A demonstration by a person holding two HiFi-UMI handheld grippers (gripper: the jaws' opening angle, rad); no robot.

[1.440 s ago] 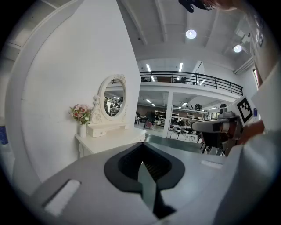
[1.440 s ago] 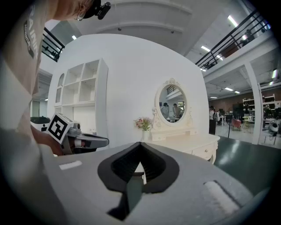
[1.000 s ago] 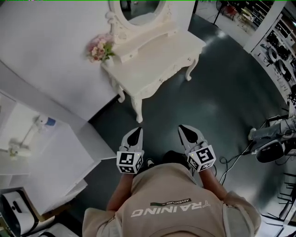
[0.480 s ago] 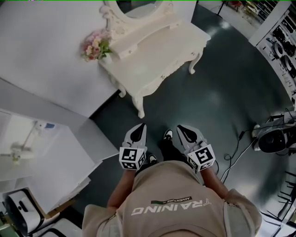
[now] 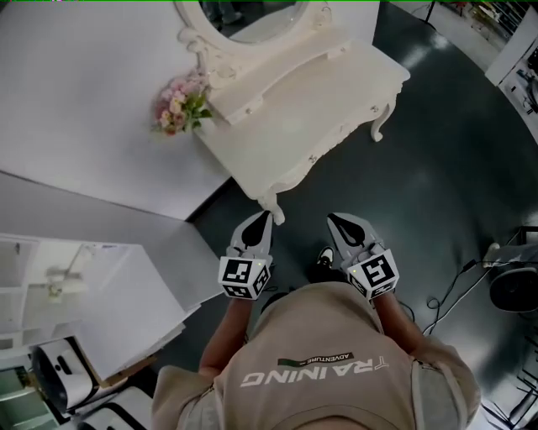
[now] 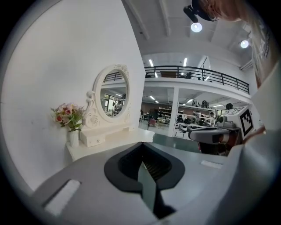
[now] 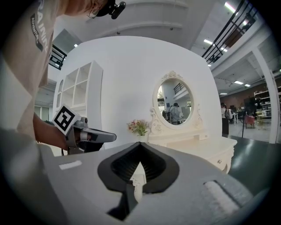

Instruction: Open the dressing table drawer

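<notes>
The white dressing table (image 5: 313, 88) stands against the wall, with an oval mirror (image 5: 252, 17) and pink flowers (image 5: 178, 105) on its left end. Its long drawer front with small knobs (image 5: 336, 138) faces me. Two small upper drawers (image 5: 252, 105) sit under the mirror. My left gripper (image 5: 262, 220) hangs just short of the table's near leg (image 5: 271, 206), shut and holding nothing. My right gripper (image 5: 336, 221) is beside it over the dark floor, shut and empty too. The left gripper view shows the table (image 6: 109, 140) ahead. In the right gripper view the drawer front (image 7: 219, 159) lies to the right.
A white shelving unit (image 5: 84, 285) stands at my left, with a white device (image 5: 59, 374) on the floor by it. Dark equipment and cables (image 5: 513, 285) lie on the floor at the right. A person's shoe (image 5: 324, 256) shows between the grippers.
The dressing table has come closer. Both grippers have moved forward toward it, and the left one now reaches the near table leg. Both stay shut.
</notes>
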